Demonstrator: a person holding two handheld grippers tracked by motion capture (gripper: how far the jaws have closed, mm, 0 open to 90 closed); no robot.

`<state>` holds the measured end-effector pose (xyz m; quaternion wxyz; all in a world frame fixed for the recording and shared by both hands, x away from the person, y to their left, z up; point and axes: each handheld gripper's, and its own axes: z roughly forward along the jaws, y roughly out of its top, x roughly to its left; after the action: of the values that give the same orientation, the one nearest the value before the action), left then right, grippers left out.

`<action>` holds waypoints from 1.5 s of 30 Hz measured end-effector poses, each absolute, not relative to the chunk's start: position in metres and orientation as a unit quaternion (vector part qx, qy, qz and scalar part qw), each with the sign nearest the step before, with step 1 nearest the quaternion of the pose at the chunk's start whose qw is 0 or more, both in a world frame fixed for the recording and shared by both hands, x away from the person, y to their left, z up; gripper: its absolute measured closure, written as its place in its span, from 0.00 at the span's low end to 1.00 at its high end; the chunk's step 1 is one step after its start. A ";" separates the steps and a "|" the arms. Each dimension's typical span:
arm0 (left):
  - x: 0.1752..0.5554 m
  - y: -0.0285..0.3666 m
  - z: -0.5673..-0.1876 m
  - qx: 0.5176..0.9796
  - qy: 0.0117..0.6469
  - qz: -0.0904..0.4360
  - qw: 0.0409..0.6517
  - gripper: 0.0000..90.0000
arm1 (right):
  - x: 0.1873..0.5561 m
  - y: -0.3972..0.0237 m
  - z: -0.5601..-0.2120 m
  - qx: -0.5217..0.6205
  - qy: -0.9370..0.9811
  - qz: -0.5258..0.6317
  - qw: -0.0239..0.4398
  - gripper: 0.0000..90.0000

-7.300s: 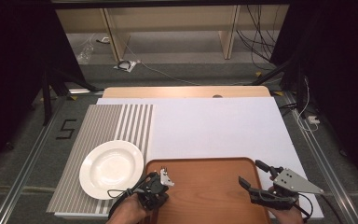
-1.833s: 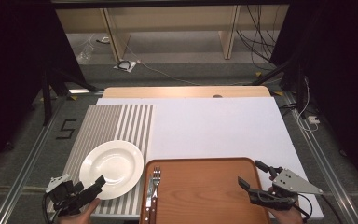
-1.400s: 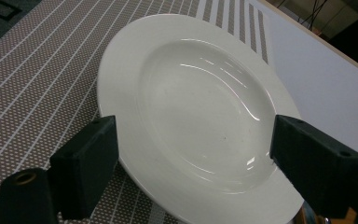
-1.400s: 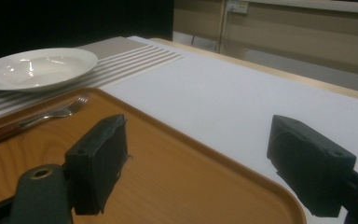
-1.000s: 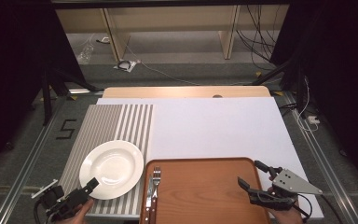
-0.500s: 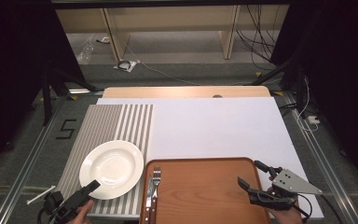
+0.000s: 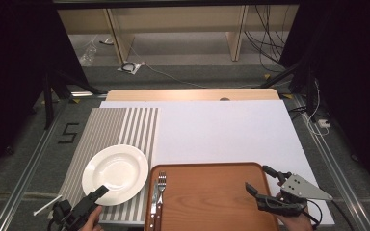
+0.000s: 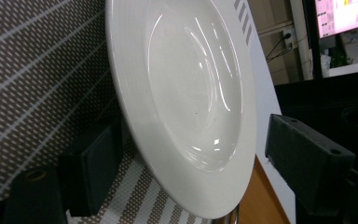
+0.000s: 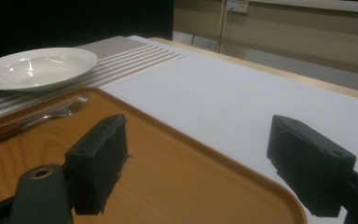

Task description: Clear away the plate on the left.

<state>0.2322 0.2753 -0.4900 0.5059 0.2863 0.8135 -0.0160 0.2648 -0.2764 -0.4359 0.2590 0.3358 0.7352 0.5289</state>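
A white deep plate (image 7: pixel 116 172) lies on the striped grey placemat (image 7: pixel 120 126), left of a brown wooden tray (image 7: pixel 212 202). A fork (image 7: pixel 158 191) with a dark handle rests along the tray's left edge. My left gripper (image 7: pixel 96 195) is at the plate's near-left rim. In the left gripper view the gripper (image 8: pixel 196 135) is open and the plate (image 8: pixel 186 93) rim sits between its jaws. My right gripper (image 7: pixel 260 179) hovers open over the tray's right edge. The right gripper view shows the gripper (image 9: pixel 198 135) holding nothing above the tray (image 9: pixel 168 177), with the fork (image 9: pixel 51 114) and plate (image 9: pixel 37 67) farther off.
A white sheet (image 7: pixel 221 130) covers the table behind the tray. A thin white strip (image 7: pixel 47 205) lies off the table's left front corner. Metal rails run along both sides of the table, with floor cables and shelf legs beyond its far edge.
The left gripper left the fork on the tray, swung out to the left, and has now moved in to the plate's near rim. The right gripper has stayed in place.
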 end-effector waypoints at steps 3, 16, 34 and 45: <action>0.232 0.273 -0.493 0.272 0.815 -0.026 0.511 0.23 | 0.265 -0.276 -0.436 0.336 0.736 0.528 0.259 0.23; 0.234 0.267 -0.502 0.230 0.824 -0.038 0.516 0.33 | 0.265 -0.276 -0.436 0.335 0.736 0.528 0.260 0.23; 0.235 0.257 -0.511 0.191 0.831 -0.042 0.521 0.58 | 0.265 -0.276 -0.436 0.334 0.736 0.528 0.260 0.23; 0.240 0.256 -0.519 0.172 0.840 -0.058 0.512 0.74 | 0.265 -0.275 -0.437 0.332 0.739 0.526 0.259 0.23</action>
<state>0.2400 0.2564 -0.5190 0.5117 0.1724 0.8397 -0.0577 0.2653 -0.2753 -0.4367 0.2590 0.3319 0.7388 0.5263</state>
